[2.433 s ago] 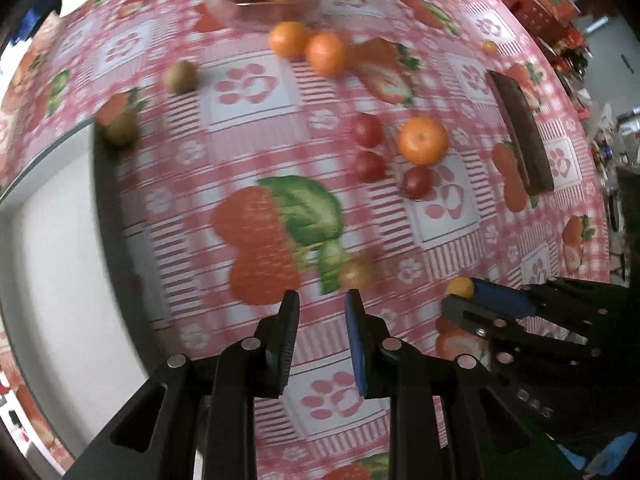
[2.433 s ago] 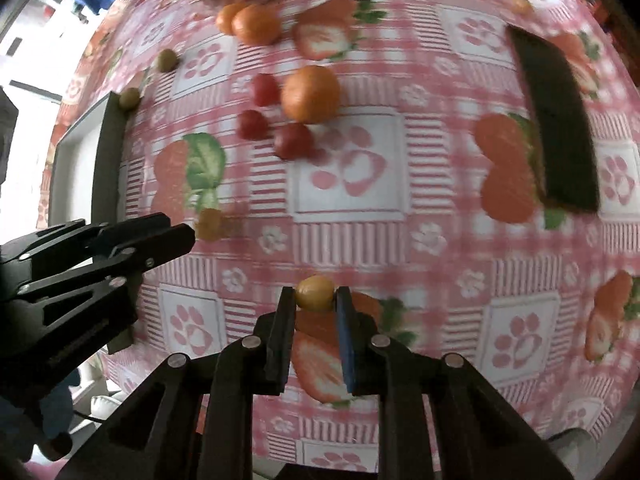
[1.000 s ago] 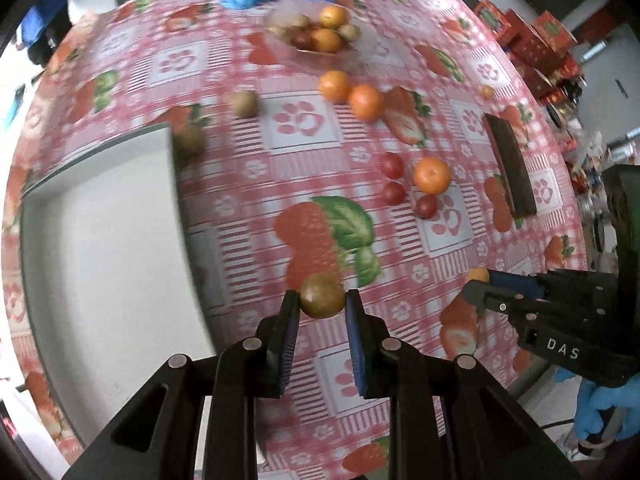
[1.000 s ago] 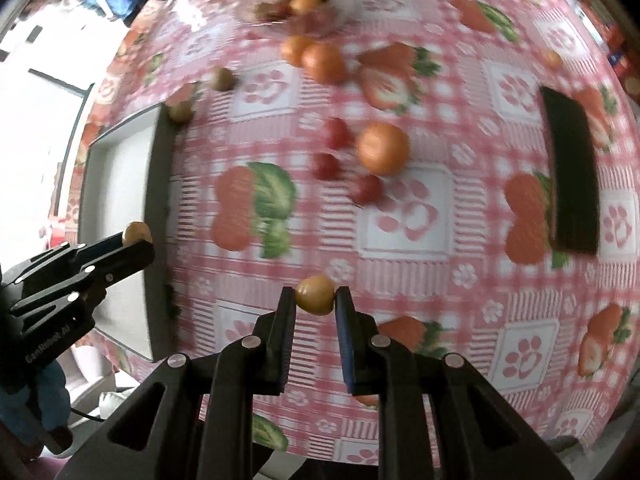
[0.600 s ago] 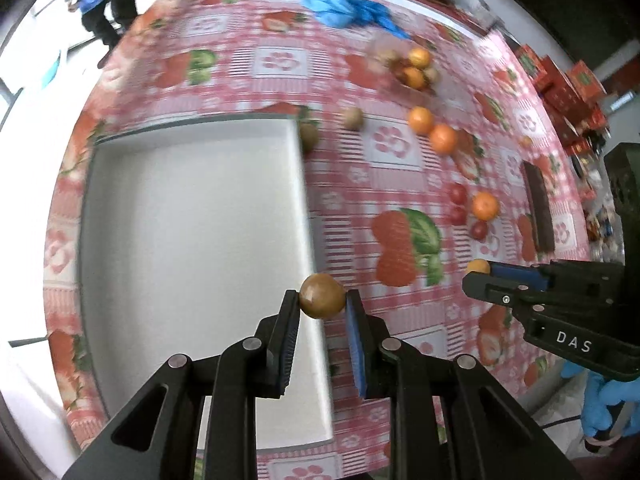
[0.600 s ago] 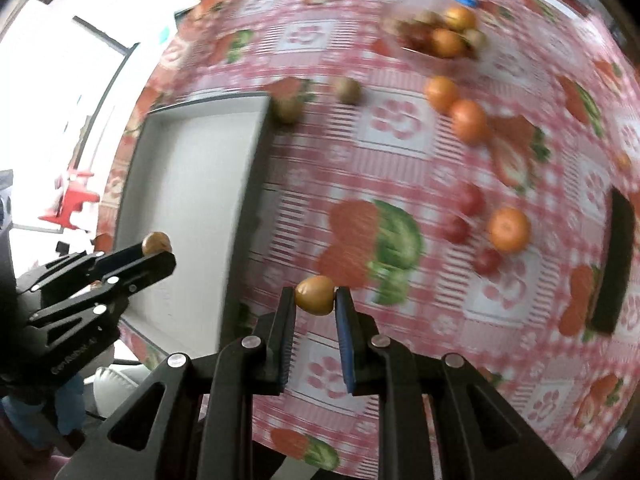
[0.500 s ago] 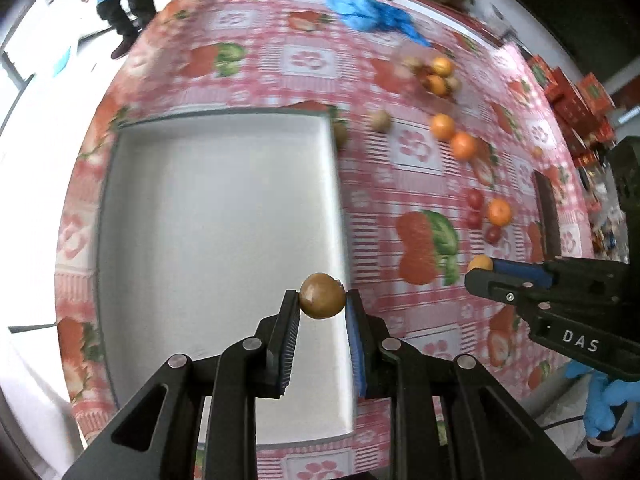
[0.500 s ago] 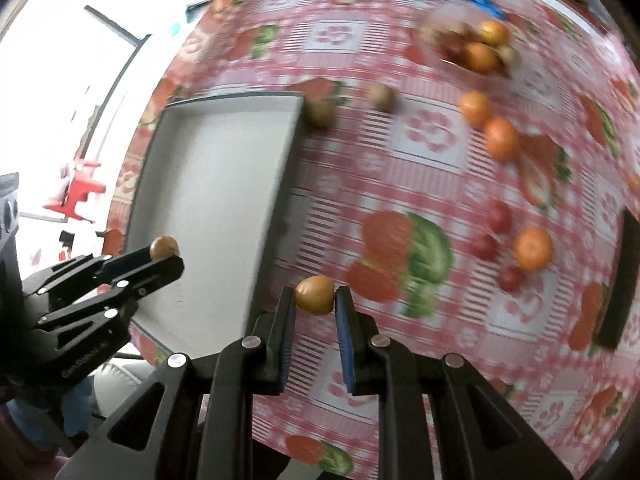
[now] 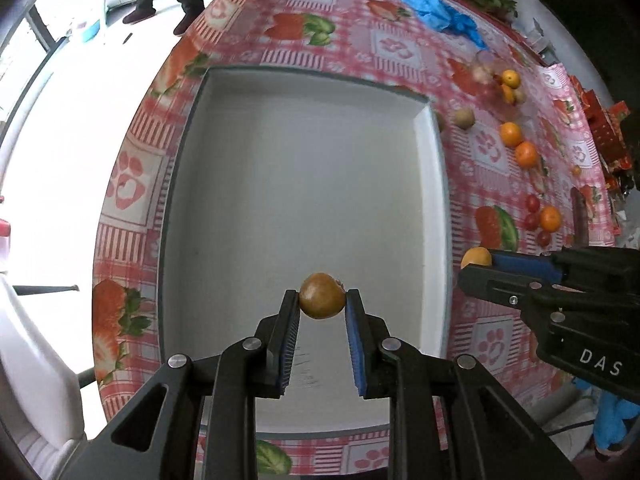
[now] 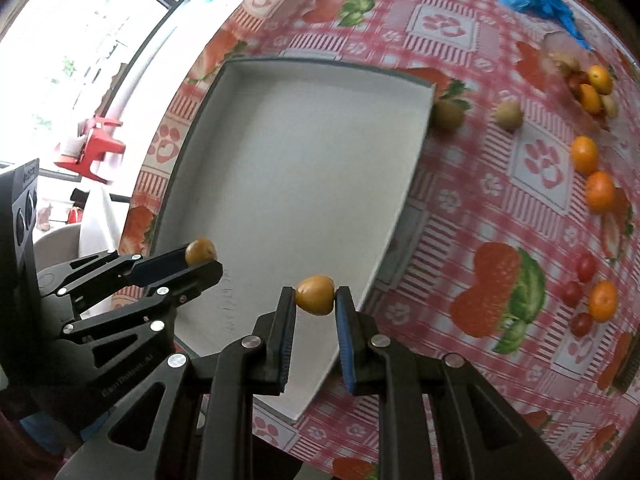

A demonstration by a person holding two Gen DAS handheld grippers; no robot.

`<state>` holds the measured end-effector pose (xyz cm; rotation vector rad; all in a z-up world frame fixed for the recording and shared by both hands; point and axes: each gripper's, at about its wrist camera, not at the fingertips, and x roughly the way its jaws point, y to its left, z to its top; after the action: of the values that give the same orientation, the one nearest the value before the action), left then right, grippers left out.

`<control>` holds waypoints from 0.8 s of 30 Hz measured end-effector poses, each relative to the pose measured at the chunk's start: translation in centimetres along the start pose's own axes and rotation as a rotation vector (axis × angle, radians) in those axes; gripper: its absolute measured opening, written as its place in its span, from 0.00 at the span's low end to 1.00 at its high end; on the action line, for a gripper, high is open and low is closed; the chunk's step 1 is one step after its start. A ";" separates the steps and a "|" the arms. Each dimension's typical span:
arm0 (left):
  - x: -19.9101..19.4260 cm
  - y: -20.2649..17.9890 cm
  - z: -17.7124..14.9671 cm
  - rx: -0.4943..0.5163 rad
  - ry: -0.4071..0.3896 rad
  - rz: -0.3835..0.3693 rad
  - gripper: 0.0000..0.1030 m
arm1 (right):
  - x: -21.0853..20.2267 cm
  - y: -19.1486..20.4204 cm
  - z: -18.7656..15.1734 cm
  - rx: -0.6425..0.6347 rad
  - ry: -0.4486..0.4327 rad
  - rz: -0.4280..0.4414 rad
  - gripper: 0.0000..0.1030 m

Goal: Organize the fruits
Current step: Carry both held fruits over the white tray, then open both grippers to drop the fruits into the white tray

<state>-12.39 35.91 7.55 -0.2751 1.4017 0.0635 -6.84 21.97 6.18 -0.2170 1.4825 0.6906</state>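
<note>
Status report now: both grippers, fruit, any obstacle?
Left hand-held gripper shut on brown fruit, over white tray. Right hand-held gripper shut on yellow fruit. No obstacle.

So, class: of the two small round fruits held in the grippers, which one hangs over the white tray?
The brownish round fruit in the left gripper: white tray lies beneath it. The right gripper's yellow-orange fruit sits over the tray's edge.
</note>
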 end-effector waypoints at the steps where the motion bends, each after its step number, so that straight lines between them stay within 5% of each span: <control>1: 0.3 0.2 -0.1 -0.001 0.007 0.001 0.24 | 0.4 0.1 0.0 0.000 0.009 0.001 0.21; 24: 4.2 0.6 -0.4 -0.003 0.104 0.033 0.24 | 4.2 1.4 0.3 0.023 0.086 -0.009 0.23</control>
<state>-12.17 35.95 3.30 -0.2603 1.5096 0.0795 -7.59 24.46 2.56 -0.2382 1.5696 0.6639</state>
